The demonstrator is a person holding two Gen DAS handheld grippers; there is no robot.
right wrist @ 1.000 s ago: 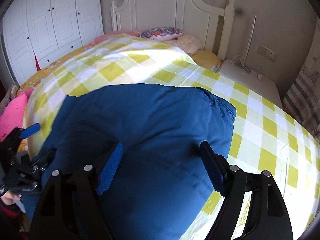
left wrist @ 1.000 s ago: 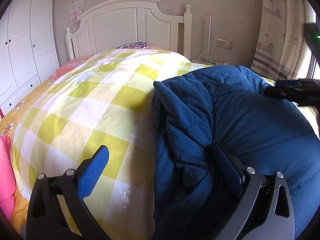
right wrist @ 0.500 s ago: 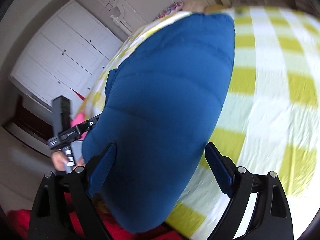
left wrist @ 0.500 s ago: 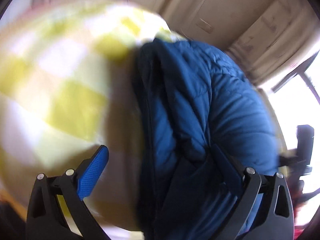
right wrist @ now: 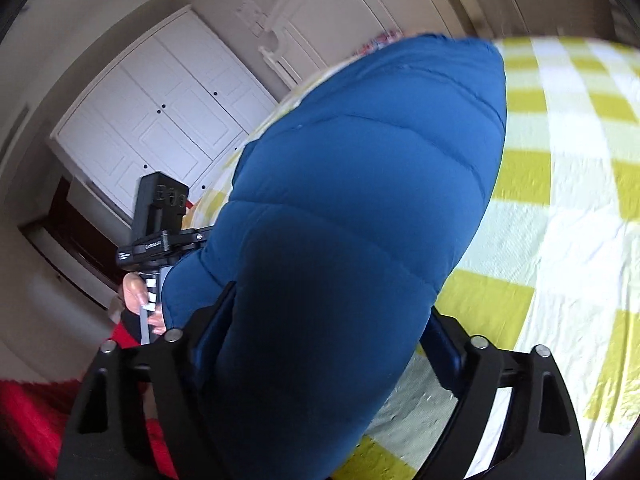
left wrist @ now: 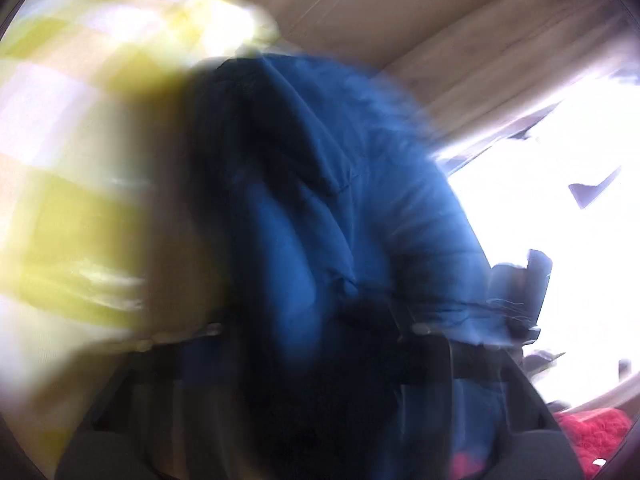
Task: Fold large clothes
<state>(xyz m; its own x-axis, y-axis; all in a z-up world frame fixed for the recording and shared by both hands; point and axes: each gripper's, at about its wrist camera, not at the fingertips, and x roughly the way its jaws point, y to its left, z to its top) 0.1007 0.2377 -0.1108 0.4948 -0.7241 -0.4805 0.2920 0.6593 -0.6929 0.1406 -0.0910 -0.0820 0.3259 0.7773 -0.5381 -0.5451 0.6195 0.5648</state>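
Observation:
A blue padded jacket [right wrist: 360, 184] lies on the yellow-checked bedspread [right wrist: 560, 200]. In the right wrist view its near end fills the gap between the wide-apart fingers of my right gripper [right wrist: 324, 328], which is open around it. The left wrist view is heavily blurred; the jacket [left wrist: 320, 220] fills the middle and my left gripper [left wrist: 304, 340] is a dark smear around its near edge, so its jaws cannot be read. The left gripper's body [right wrist: 160, 216] and the hand holding it show beside the jacket's left edge.
A white wardrobe [right wrist: 160, 112] and the white headboard [right wrist: 352, 12] stand beyond the bed. Red fabric [right wrist: 28, 412] lies low at the near left. A bright window [left wrist: 560, 200] is at the right.
Both cameras have tilted and moved closer to the jacket's near end. The right fingers now straddle the jacket. The left view has gone blurred with fast motion.

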